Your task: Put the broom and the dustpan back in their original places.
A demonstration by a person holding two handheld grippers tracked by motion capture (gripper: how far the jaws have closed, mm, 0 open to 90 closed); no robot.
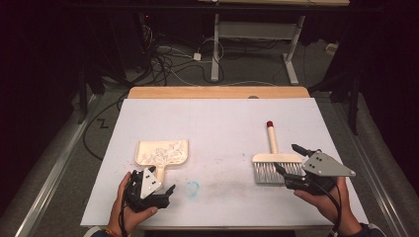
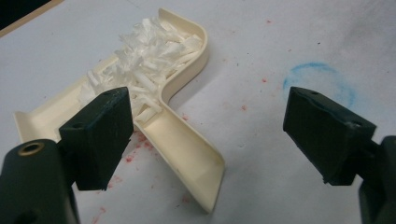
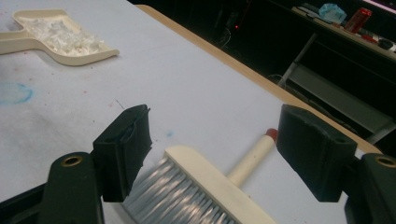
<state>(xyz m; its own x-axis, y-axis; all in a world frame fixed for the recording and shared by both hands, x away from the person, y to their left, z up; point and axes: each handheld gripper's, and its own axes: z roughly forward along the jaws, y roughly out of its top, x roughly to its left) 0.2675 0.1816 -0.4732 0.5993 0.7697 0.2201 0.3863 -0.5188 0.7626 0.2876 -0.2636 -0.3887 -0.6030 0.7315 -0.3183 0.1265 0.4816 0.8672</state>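
A cream dustpan [image 1: 162, 153] lies left of the table's middle with white paper shreds [image 2: 149, 70] piled in its tray. Its handle [image 2: 187, 154] points toward me and runs between the jaws of my left gripper [image 1: 160, 179], nearer the left jaw. That gripper [image 2: 208, 126] is open and touches nothing. At the right lies a hand brush [image 1: 276, 162] with grey bristles, a cream head and a red-tipped handle [image 1: 270, 124] pointing away. My right gripper [image 1: 285, 157] is open, its jaws standing to either side of the brush head [image 3: 205, 179].
The table has a white sheet [image 1: 217, 123] over it, with a wooden edge [image 1: 217, 92] at the far side. A blue scribbled ring [image 1: 192, 187] and small red specks mark the sheet between my hands. Desk legs and cables stand on the floor beyond.
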